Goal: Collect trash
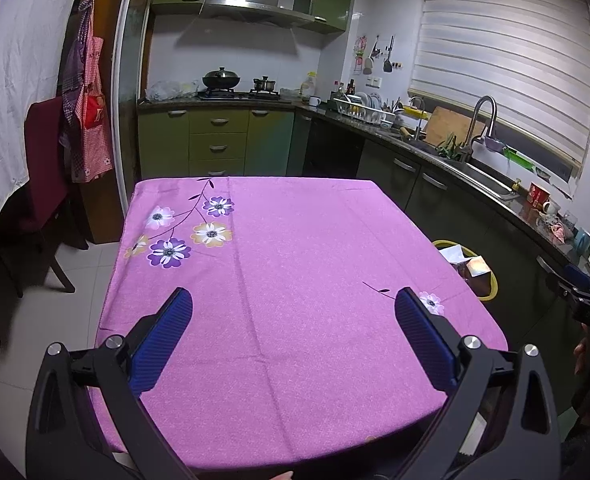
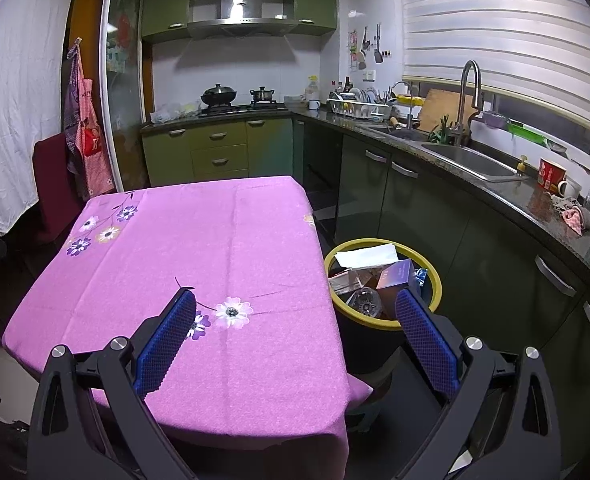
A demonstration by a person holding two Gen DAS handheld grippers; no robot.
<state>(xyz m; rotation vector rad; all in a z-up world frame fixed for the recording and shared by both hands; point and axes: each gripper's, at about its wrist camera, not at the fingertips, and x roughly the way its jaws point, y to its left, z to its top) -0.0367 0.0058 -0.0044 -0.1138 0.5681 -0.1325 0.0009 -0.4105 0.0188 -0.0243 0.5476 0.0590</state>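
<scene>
**Grippers spread over table, trash in bin**

Left gripper (image 1: pixel 293 300): fingers wide apart, holding nothing, poised above pink cloth (image 1: pixel 295 280) on table. Blue pads (image 1: pixel 163 344) facing inward. Flower print (image 1: pixel 169 253) at far left of cloth. Past right edge of table, yellow rim of bin (image 1: pixel 491 284) partly seen, with paper and a box inside.

Right gripper (image 2: pixel 295 300): also spread, empty. Left finger over cloth (image 2: pixel 215 240) near a white flower (image 2: pixel 233 311); right finger over bin (image 2: pixel 435 280).

Bin just beside table's right edge, on floor. Inside: white paper (image 2: pixel 369 257) at back, purple box (image 2: pixel 397 274) in middle, clear plastic item (image 2: pixel 365 300) in front, other scraps too jumbled to name.

Further right, dark counter with sink (image 2: pixel 471 162) and red cup (image 2: pixel 551 172).
</scene>
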